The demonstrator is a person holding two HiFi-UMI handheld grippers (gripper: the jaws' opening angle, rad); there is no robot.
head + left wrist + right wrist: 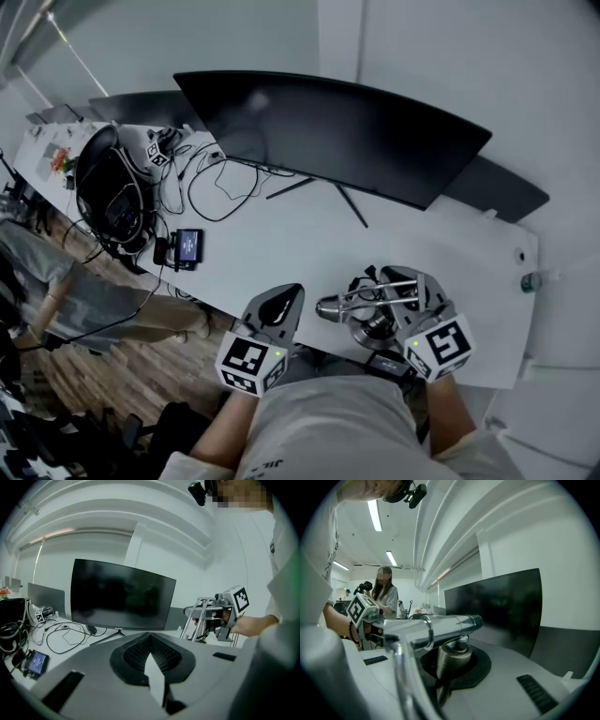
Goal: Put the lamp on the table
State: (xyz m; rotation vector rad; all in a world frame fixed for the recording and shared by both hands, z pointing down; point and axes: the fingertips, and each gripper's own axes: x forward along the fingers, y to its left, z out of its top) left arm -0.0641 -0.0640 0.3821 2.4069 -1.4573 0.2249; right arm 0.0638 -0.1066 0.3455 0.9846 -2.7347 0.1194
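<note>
The white table (281, 253) offers its best bare patch in the near middle, ahead of both grippers, and that is where I judge the lamp should go. The wide curved monitor (328, 131) closes off the far side, with a second dark screen (506, 187) behind it. Its thin stand legs (352, 206) splay forward onto the table, so the lamp needs to land short of them.

A black headset (112, 192) sits on the left end, and loose cables (220, 187) trail from it toward the centre. They are well apart from the lamp but rule out that side.

The chrome lamp (366, 302) hangs at the near right edge of the table, folded, its tube lying roughly level. The right gripper (405, 289) is clamped on it, the metal post and tube filling its jaws. Whether the round base already touches the table, I cannot tell.

To finish well, carry it further in from the edge, keep the base flat, lower until it bears fully, and only then let go. The left gripper (284, 302) hovers beside it, jaws together and empty; it could steady the base.

A small blue-screened device (187, 247) lies near the left front edge. A bottle (532, 281) stands just past the table's right end. Neither is in the way.
</note>
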